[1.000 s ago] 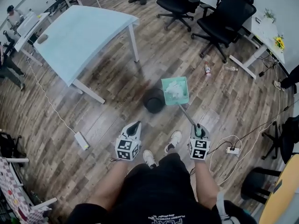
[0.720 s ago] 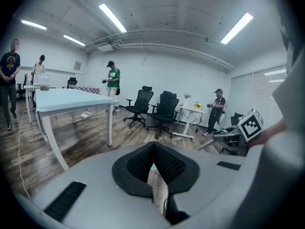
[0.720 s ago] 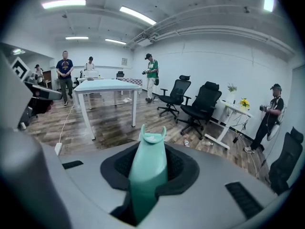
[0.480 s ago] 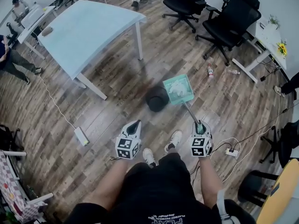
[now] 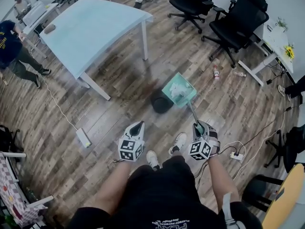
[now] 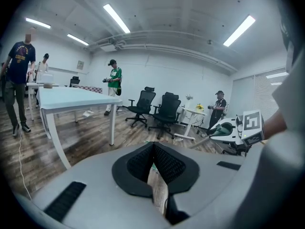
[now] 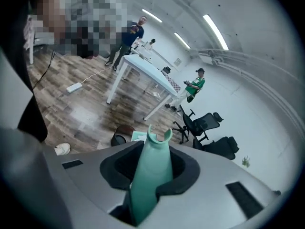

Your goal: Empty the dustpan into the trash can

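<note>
R claw (image 5: pixel 198 127), lower right of ctr in head view, is clamped on the dustpan's green handle (image 5: pixel 191 110). In its own view the handle (image 7: pixel 151 175) fills the gap between the pads, w/ both jaws pressing on it. The dustpan (image 5: pixel 178 90) hangs at the far end of that handle, just right of ctr and turned cornerwise, w/ white scraps (image 5: pixel 177 88) in it. Its lower-left edge overlaps the rim of the black trash can (image 5: pixel 160 103), which stands on the wood floor at frame ctr. From R claw's view the trash can (image 7: pixel 120 134) sits just left of the pan, above the jaws.

L claw (image 5: pixel 137 126), lower left of ctr, points toward the can but is apart from it. Its jaws (image 6: pixel 155 171) are pinched together w/ nothing between them, only a sliver of floor showing. Pale blue table (image 5: pixel 90 27) upper left, black office chairs (image 5: pixel 228 18) upper right.
</note>
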`<action>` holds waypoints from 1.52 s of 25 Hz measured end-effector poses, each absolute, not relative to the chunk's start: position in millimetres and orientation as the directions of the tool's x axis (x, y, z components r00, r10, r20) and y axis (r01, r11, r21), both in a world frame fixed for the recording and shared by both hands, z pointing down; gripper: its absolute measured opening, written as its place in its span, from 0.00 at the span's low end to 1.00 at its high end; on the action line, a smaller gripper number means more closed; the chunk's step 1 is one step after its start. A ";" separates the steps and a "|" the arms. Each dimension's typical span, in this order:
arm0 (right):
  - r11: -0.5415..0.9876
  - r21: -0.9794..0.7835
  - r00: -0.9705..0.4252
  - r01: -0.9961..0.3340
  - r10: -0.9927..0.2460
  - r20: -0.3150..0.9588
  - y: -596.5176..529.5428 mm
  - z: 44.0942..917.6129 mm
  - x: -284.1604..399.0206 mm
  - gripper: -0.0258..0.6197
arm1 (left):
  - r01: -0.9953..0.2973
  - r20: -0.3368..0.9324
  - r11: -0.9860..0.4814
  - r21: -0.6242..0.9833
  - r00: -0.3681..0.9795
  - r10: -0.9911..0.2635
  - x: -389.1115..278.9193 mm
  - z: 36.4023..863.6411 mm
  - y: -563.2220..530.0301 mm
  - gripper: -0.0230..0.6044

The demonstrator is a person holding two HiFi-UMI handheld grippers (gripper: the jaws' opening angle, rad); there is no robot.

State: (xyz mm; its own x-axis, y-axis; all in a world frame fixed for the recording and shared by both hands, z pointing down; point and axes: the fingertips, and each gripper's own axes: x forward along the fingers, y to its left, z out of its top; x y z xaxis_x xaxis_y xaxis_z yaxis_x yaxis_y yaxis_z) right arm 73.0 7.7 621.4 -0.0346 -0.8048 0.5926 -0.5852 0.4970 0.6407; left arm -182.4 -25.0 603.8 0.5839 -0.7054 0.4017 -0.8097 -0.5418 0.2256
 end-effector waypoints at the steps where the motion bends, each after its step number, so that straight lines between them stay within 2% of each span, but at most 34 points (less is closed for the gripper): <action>1: 0.514 0.655 -0.042 -0.555 -0.803 0.595 8.4 622.5 69.2 0.20 | -0.810 0.402 -0.540 0.226 0.583 -0.706 -183.8 604.2 -24.5 0.07; 14: 0.667 0.739 -0.169 -0.095 -0.742 0.649 11.4 627.1 30.0 0.20 | -0.829 0.417 -0.505 0.242 0.559 -0.717 -195.4 611.2 -15.5 0.07; 27: 0.684 0.722 -0.200 0.105 -0.697 0.689 4.5 635.5 6.0 0.20 | -0.855 0.442 -0.454 0.249 0.518 -0.733 -218.7 622.9 -8.6 0.07; 33: 0.658 0.701 -0.200 0.275 -0.674 0.711 -0.6 633.6 -8.2 0.20 | -0.858 0.431 -0.447 0.251 0.513 -0.743 -221.3 618.4 -12.0 0.07; 38: 0.643 0.679 -0.230 0.355 -0.643 0.730 9.9 642.4 -25.2 0.20 | -0.860 0.432 -0.444 0.251 0.510 -0.744 -222.5 619.4 -12.6 0.07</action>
